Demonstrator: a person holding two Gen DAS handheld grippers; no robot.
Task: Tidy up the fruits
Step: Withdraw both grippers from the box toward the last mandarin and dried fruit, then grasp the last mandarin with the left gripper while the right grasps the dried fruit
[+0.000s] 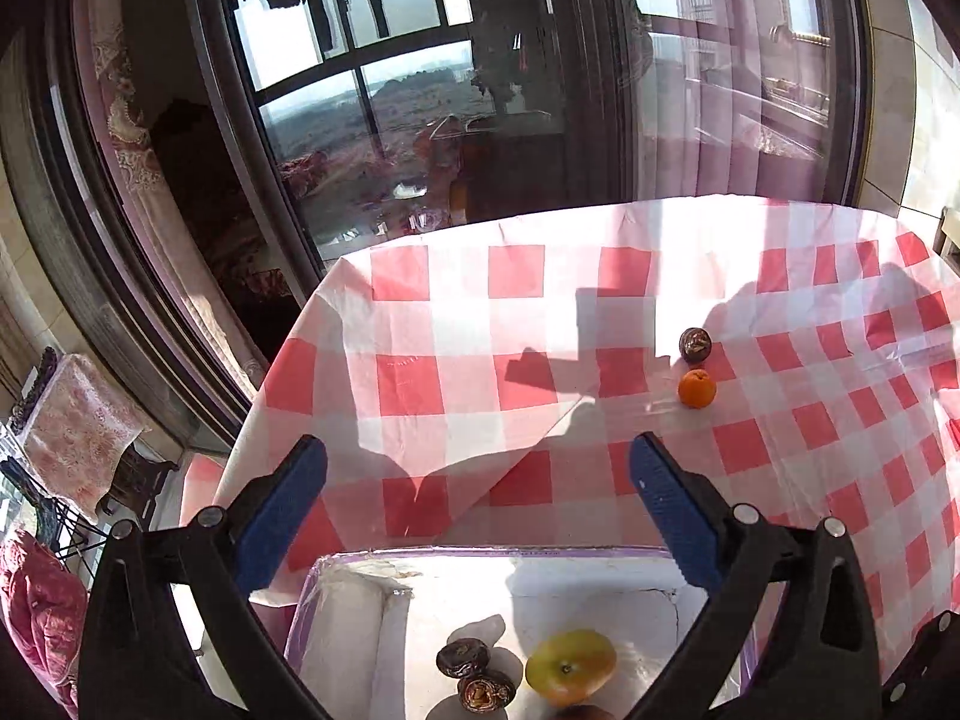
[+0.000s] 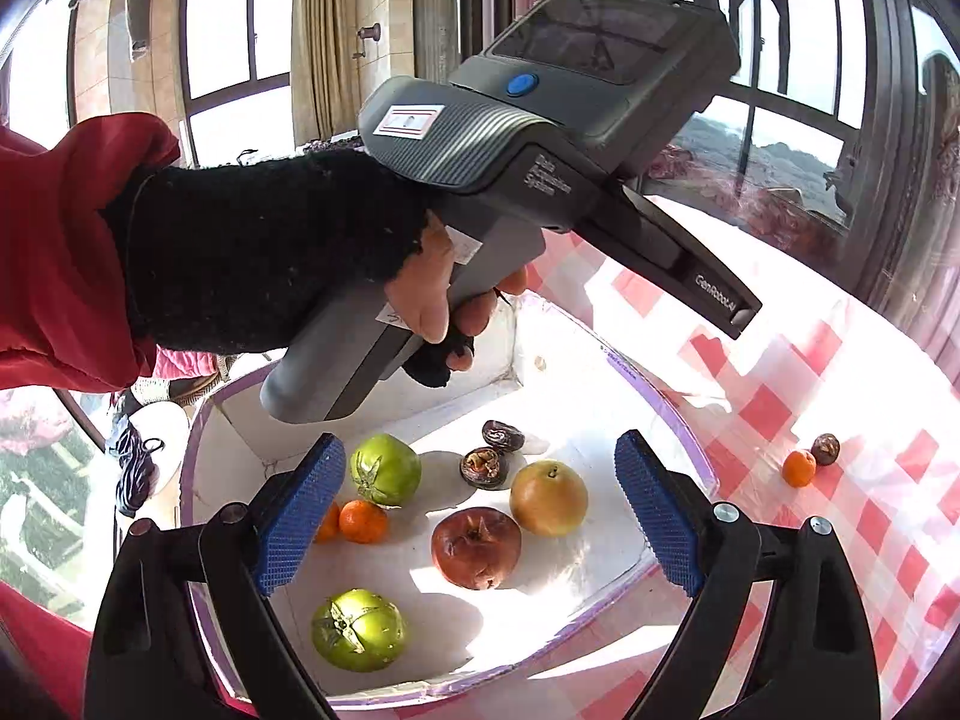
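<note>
Your left gripper (image 1: 477,489) hangs over the near edge of a red-and-white checked tablecloth (image 1: 456,324), its blue-padded fingers (image 1: 282,510) spread wide with nothing between them. Your right gripper (image 2: 480,507) is likewise wide open and empty, poised above a shallow white box (image 2: 234,444) with a purple rim. Inside the box lie two green tomato-like fruits (image 2: 385,469), one near the back and one near the front, a small orange (image 2: 362,521) just beside the left blue pad, a wrinkled red fruit (image 2: 476,547) in the middle, a yellow pear-like fruit (image 2: 548,497) touching its right side, and two dark dried fruits (image 2: 483,467) behind them. Out on the cloth, well apart from the box, a second small orange (image 2: 798,468) sits just beside another dark fruit (image 2: 825,449). Your left hand (image 2: 432,282), in a black fingerless glove and red sleeve, grips the grey handle of the left tool above the box.
</note>
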